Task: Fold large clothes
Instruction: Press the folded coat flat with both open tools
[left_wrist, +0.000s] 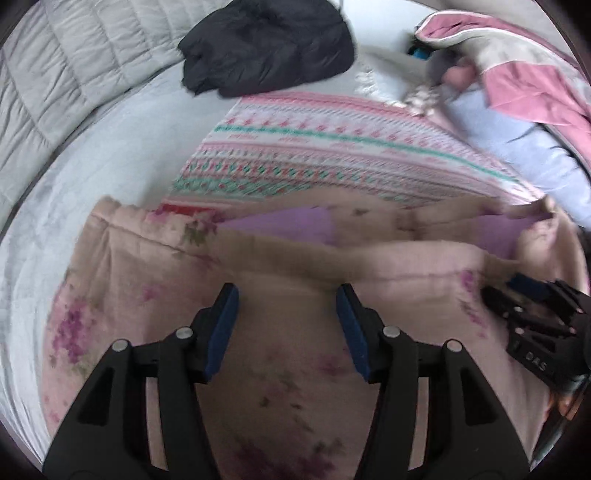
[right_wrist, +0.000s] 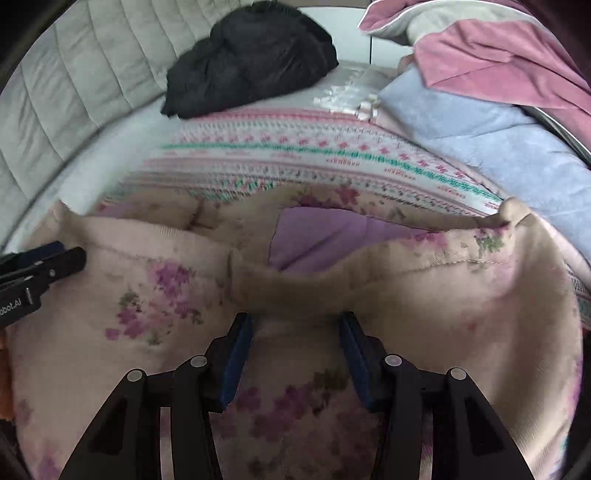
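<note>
Clearly soft floral garment (left_wrist: 280, 369) lies spread on near part of bed (left_wrist: 74, 229), over patterned blanket (left_wrist: 332, 155). Looks light, limp, thick-piled, not slippery. Left gripper (left_wrist: 286, 310) and right gripper (right_wrist: 295, 332) fingers apart, nothing pinched. Best hold, I judge: far hem corners, left and right.

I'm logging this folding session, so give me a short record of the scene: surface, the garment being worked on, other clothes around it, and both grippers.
surface: bed with a pale sheet
garment: beige floral garment, purple lining showing, lying on a patterned pink and green blanket
other clothes: black garment bunched behind; pink fabric over a light blue item at right
left gripper: open above the floral garment, nothing between pads
right gripper: open above it, nothing held
</note>
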